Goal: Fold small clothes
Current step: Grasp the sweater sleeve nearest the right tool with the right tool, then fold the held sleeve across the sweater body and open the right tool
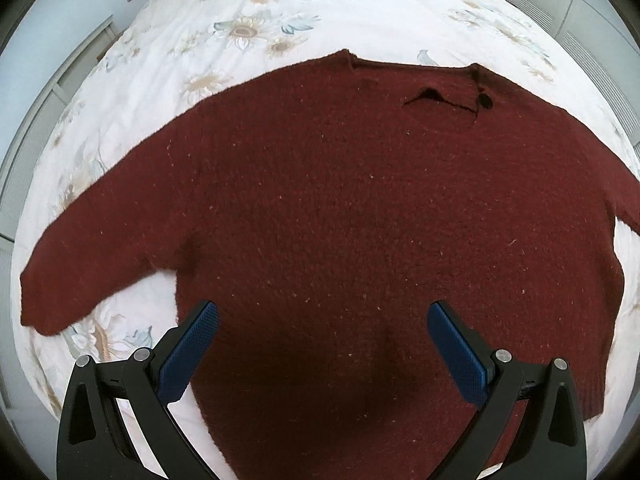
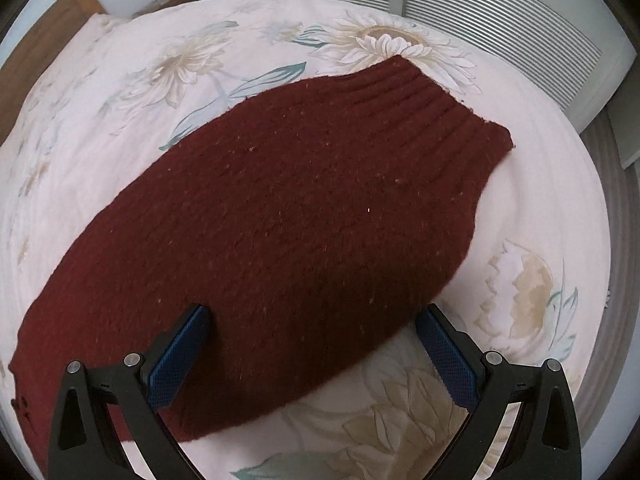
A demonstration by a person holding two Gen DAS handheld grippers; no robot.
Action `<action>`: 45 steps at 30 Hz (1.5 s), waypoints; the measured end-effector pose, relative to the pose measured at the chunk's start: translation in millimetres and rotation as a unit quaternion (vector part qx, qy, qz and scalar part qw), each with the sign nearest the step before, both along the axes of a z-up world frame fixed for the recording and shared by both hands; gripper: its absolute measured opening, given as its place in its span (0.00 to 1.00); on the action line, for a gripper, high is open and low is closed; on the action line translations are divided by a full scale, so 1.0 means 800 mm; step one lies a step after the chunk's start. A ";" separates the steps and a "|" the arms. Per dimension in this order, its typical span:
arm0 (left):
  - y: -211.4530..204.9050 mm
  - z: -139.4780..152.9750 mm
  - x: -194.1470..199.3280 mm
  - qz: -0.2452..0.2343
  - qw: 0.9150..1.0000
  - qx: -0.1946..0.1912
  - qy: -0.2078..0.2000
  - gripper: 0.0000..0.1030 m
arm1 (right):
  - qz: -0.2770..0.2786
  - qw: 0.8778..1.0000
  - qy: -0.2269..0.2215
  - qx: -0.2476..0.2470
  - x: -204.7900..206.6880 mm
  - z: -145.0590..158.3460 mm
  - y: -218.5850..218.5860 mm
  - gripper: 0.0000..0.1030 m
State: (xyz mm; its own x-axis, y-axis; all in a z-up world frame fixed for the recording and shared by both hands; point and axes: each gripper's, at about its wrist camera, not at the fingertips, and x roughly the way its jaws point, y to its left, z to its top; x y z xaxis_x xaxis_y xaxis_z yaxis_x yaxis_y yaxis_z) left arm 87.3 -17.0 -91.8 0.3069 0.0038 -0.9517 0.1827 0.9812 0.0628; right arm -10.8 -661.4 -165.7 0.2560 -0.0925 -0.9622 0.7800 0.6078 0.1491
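Left claw (image 1: 322,322), seen from its own wrist camera, hangs wide open and empty above the lower body of a dark red knitted sweater (image 1: 320,200). That sweater lies flat on a floral bedspread (image 1: 224,12), neckline (image 1: 412,66) far from the camera, one sleeve (image 1: 92,260) stretched out to the left. It looks thick, soft and limp, probably sagging when lifted; hem corners or shoulder seams seem the best places to pinch.

Right claw (image 2: 312,322), in its wrist view, also gapes wide with nothing held, poised over the other sleeve (image 2: 280,220), whose ribbed cuff (image 2: 432,100) points away. A louvred wall panel (image 2: 480,12) stands beyond the bed, and a wooden headboard (image 2: 36,56) to the left. Nothing blocks either reach.
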 end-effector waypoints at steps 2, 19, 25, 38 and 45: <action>-0.001 -0.001 0.002 0.003 1.000 0.002 0.001 0.99 | 0.007 1.000 0.005 -0.005 0.006 0.000 -0.003 0.99; 0.020 -0.009 0.002 0.014 1.000 -0.010 0.006 0.99 | 0.142 0.982 -0.087 -0.088 0.050 0.135 0.089 0.14; 0.038 0.000 0.004 0.027 0.999 -0.026 0.002 0.99 | 0.217 0.960 -0.154 -0.091 0.076 0.206 0.193 0.14; 0.073 0.016 0.009 0.040 0.998 -0.040 -0.023 0.99 | 0.364 0.902 -0.230 -0.036 0.175 0.291 0.443 0.13; 0.092 0.017 0.010 0.052 0.998 -0.035 -0.030 0.99 | 0.429 0.882 -0.194 -0.004 0.213 0.240 0.552 0.14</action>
